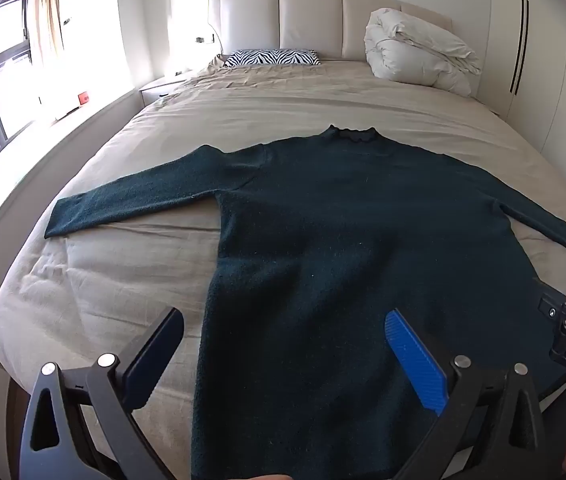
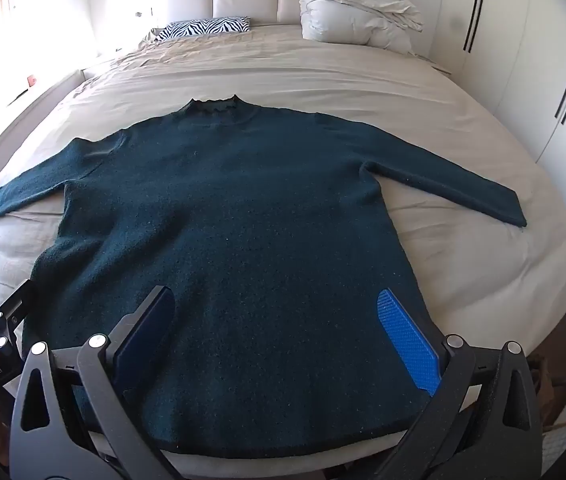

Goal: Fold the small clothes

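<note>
Sweater (image 2: 227, 208) is lying flat on the bed (image 2: 463, 264), front down toward the near edge, collar pointing at the headboard (image 1: 311, 20), both sleeves spread out to the sides. Left tool (image 1: 283, 364) is hovering over the sweater's lower left part, jaws standing fully apart, gripping nothing. Right tool (image 2: 279, 340) is hovering over the sweater's hem area, jaws equally wide, also gripping nothing. Beyond the sweater's collar, a zebra pillow (image 1: 273, 58) and a bundled duvet (image 1: 415, 50) are sitting against the headboard.
</note>
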`<action>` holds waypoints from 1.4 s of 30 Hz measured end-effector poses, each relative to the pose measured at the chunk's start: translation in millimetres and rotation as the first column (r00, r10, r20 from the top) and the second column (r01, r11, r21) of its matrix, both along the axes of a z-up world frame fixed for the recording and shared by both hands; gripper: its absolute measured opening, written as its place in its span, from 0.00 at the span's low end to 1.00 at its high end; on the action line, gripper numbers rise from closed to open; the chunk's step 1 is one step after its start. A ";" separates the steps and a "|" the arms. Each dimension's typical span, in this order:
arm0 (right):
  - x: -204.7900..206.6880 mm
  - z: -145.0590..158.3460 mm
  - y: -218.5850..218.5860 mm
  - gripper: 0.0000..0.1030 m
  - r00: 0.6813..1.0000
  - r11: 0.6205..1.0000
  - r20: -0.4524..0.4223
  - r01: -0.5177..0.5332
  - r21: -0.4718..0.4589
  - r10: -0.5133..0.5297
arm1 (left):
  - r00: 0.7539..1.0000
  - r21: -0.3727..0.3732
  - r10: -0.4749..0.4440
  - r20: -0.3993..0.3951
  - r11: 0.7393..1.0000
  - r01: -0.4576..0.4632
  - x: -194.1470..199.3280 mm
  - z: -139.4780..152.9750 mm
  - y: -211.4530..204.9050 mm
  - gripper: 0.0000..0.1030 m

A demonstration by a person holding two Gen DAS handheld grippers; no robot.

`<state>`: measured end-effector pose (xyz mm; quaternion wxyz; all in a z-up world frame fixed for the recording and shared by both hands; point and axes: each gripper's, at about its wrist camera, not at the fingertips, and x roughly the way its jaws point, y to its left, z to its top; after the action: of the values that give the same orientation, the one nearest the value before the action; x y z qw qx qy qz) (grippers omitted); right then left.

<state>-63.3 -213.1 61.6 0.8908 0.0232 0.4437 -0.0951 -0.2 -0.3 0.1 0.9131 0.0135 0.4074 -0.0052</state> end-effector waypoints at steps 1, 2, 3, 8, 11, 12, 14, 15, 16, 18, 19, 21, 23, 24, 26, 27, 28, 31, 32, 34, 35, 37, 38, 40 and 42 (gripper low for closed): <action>0.1 0.0 0.4 1.00 1.000 1.000 0.003 0.000 -0.002 0.000 | 1.000 0.000 0.000 0.000 1.000 0.000 -0.3 0.1 -0.2 1.00; 0.2 -0.1 0.5 1.00 1.000 1.000 0.003 0.001 0.000 -0.001 | 1.000 -0.004 0.000 -0.003 1.000 0.000 -0.1 0.0 -0.1 1.00; 0.3 -0.1 0.5 1.00 1.000 1.000 0.003 0.002 0.003 -0.002 | 1.000 -0.007 0.000 -0.007 1.000 0.000 0.2 -0.1 0.3 1.00; -2.0 -2.7 -2.7 1.00 1.000 1.000 0.001 0.005 -0.001 -0.005 | 1.000 -0.014 -0.002 -0.011 1.000 0.002 -5.5 -4.5 3.6 1.00; -2.8 -3.6 -3.2 1.00 1.000 1.000 0.003 0.005 0.000 -0.005 | 1.000 -0.016 -0.002 -0.019 1.000 0.002 -3.4 -7.0 2.2 1.00; -2.8 -4.0 -1.8 1.00 1.000 1.000 0.003 0.004 -0.004 -0.004 | 1.000 -0.017 -0.001 -0.027 1.000 0.001 -0.6 -8.0 2.1 1.00; -3.2 -4.4 0.5 1.00 1.000 1.000 0.002 0.004 -0.008 -0.004 | 1.000 -0.019 -0.001 -0.029 1.000 0.000 1.8 -7.9 2.0 1.00; -3.7 -4.3 -0.2 1.00 1.000 1.000 0.001 0.004 -0.006 -0.004 | 1.000 -0.019 -0.001 -0.029 1.000 0.000 1.9 -7.9 2.0 1.00; -3.2 -2.8 0.5 1.00 1.000 1.000 0.000 0.003 -0.009 -0.003 | 1.000 -0.019 0.000 -0.030 1.000 0.000 1.7 -7.9 1.8 1.00; -2.5 -2.1 1.5 1.00 1.000 1.000 -0.002 0.003 -0.013 -0.003 | 1.000 -0.018 -0.001 -0.030 1.000 0.000 1.7 -8.1 1.5 1.00; -2.5 -2.2 1.5 1.00 1.000 1.000 -0.001 0.003 -0.015 -0.003 | 1.000 -0.019 -0.001 -0.030 1.000 0.000 1.6 -8.4 1.3 1.00; -2.8 -1.7 0.1 1.00 1.000 1.000 -0.002 0.003 -0.014 -0.003 | 1.000 -0.019 0.000 -0.030 1.000 0.000 1.5 -8.5 1.3 1.00; -3.0 -2.0 1.0 1.00 1.000 1.000 -0.001 0.004 -0.016 -0.004 | 1.000 -0.019 0.000 -0.030 1.000 0.000 1.4 -8.6 1.3 1.00; -3.3 -3.0 1.6 1.00 1.000 1.000 -0.001 0.005 -0.017 -0.005 | 1.000 -0.020 -0.001 -0.030 1.000 0.000 1.4 -8.7 1.3 1.00; -3.6 -3.4 1.2 1.00 1.000 1.000 -0.001 0.006 -0.017 -0.006 | 1.000 -0.018 -0.001 -0.030 1.000 0.000 1.0 -9.5 0.4 1.00; -3.7 -3.9 1.0 1.00 1.000 1.000 -0.002 0.006 -0.017 -0.006 | 1.000 -0.018 0.000 -0.030 1.000 0.000 0.2 -10.0 -0.1 1.00; -3.5 -4.5 1.0 1.00 1.000 1.000 -0.003 0.006 -0.017 -0.006 | 1.000 -0.019 0.000 -0.030 1.000 0.000 0.4 -9.9 0.2 1.00; -3.0 -5.5 0.6 1.00 1.000 1.000 -0.006 0.005 -0.019 -0.005 | 1.000 -0.018 0.000 -0.030 1.000 0.000 -1.3 -12.1 -1.7 1.00; -3.0 -5.6 0.7 1.00 1.000 1.000 -0.006 0.006 -0.019 -0.006 | 1.000 -0.018 0.000 -0.031 1.000 0.000 -0.9 -11.9 -1.4 1.00; -3.1 -5.5 0.8 1.00 1.000 1.000 -0.006 0.006 -0.019 -0.006 | 1.000 -0.019 -0.001 -0.031 1.000 0.000 -1.0 -12.1 -1.4 1.00; -3.0 -5.8 1.2 1.00 1.000 1.000 -0.006 0.006 -0.020 -0.006 | 1.000 -0.019 -0.001 -0.031 1.000 0.000 -1.0 -12.2 -1.5 1.00; -3.0 -5.9 1.3 1.00 1.000 1.000 -0.006 0.006 -0.021 -0.006 | 1.000 -0.019 0.000 -0.031 1.000 0.000 -0.4 -11.7 -1.1 1.00; -3.0 -6.0 1.1 1.00 1.000 1.000 -0.006 0.006 -0.021 -0.006 | 1.000 -0.020 0.000 -0.032 1.000 -0.001 -0.5 -11.9 -1.2 1.00; -3.1 -6.0 1.5 1.00 1.000 1.000 -0.006 0.005 -0.021 -0.005 | 0.999 -0.020 0.000 -0.032 1.000 -0.001 -0.5 -12.1 -1.4 1.00; -3.0 -6.2 1.5 1.00 1.000 1.000 -0.006 0.005 -0.021 -0.005 | 0.999 -0.020 0.000 -0.033 1.000 -0.001 -0.5 -12.0 -1.3 1.00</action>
<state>-66.4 -211.6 55.4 0.8893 0.0146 0.4454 -0.1024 -0.7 -1.6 -11.9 0.9064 0.0044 0.4223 -0.0092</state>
